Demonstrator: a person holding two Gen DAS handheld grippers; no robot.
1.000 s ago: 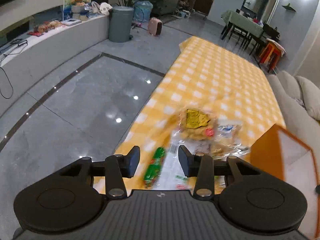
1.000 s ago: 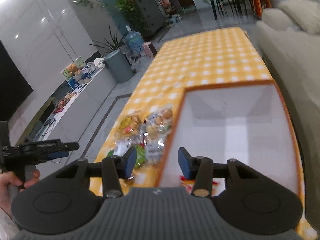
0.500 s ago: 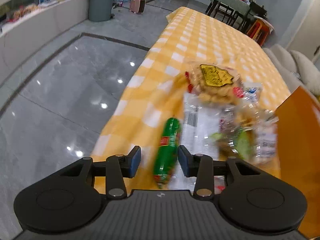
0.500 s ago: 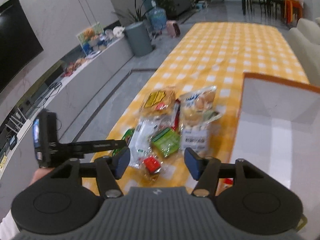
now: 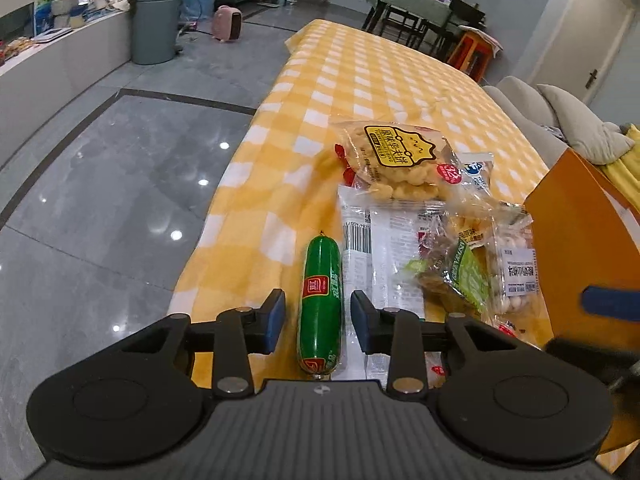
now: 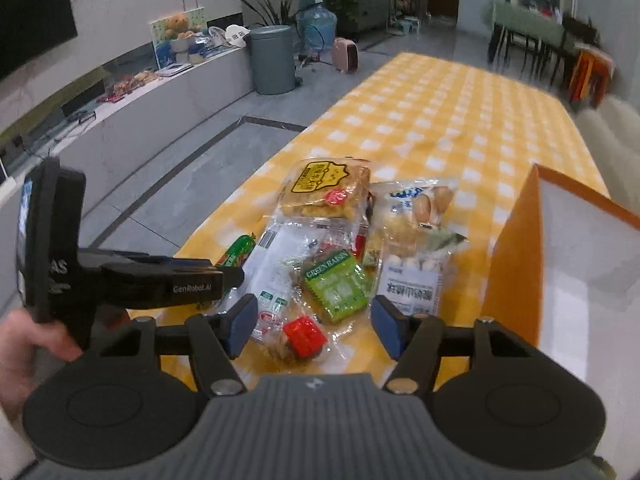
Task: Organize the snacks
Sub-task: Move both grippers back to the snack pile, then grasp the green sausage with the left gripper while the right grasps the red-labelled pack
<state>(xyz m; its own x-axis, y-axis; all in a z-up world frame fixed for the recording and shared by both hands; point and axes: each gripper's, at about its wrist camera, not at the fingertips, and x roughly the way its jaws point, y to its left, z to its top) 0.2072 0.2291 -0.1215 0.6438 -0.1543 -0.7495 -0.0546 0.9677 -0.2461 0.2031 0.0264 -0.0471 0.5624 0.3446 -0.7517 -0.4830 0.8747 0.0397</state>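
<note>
A green sausage lies near the left edge of the yellow checked table. My left gripper straddles it. Its jaws are closing, and a small gap shows on each side of the sausage. To the right lies a pile of snacks: a biscuit bag with a yellow label, a green raisin packet, a white bag of small buns and a red-labelled packet. My right gripper hovers over that red packet with its jaws opening and nothing gripped. An orange box, white inside, stands at the right.
The table's left edge drops to a glossy grey floor just beside the sausage. A grey bin and a low white ledge stand far left. A sofa runs along the right behind the box. The far half of the cloth carries nothing.
My left gripper came down onto the sausage and its jaws narrowed around it. My right gripper swung left from over the box to over the snack pile, and its jaws widened.
</note>
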